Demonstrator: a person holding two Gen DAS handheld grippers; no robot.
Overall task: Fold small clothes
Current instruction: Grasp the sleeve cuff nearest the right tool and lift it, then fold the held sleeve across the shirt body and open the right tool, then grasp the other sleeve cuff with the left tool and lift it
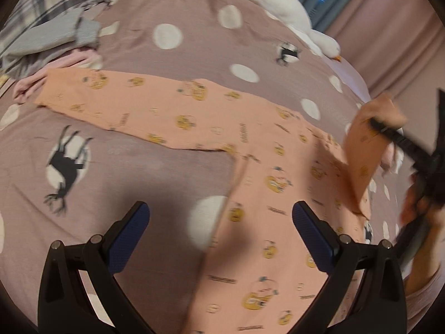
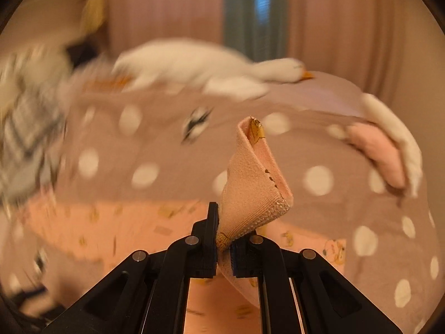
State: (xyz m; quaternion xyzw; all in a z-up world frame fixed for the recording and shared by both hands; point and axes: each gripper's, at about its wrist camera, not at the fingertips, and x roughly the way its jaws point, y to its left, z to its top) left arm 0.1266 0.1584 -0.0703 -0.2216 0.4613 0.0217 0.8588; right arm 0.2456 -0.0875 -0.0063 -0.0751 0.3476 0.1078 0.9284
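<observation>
Item: peach printed garment (image 1: 211, 128), a small long-sleeved top, lying across the middle of the left wrist frame on the bed cover (image 1: 172, 172). One sleeve is stretching flat toward the upper left; the body is running down to the lower centre. The other sleeve cuff (image 2: 256, 183) is standing lifted off the bed, at centre right in the left wrist frame and dead centre in the right wrist frame.

Right gripper (image 2: 224, 239): fingers are clamping the cuff's ribbed edge between them; motion blur around it suggests it is travelling.

Left gripper (image 1: 221, 231): fingers are spread wide, grasping nothing, hovering over the garment's side edge at lower centre.

Progress, as judged: the fold is only beginning. One sleeve is being raised, probably to go over the body; the far sleeve and the body are lying unfolded, so most of the work is remaining.

Surroundings: mauve bed cover with white dots and deer silhouettes; grey clothes pile (image 1: 52, 36) at upper left, with pink fabric beneath it; white plush goose (image 2: 211, 69) at the top; pink folded item (image 2: 381, 156) at right; pink curtains (image 2: 347, 19) behind.
</observation>
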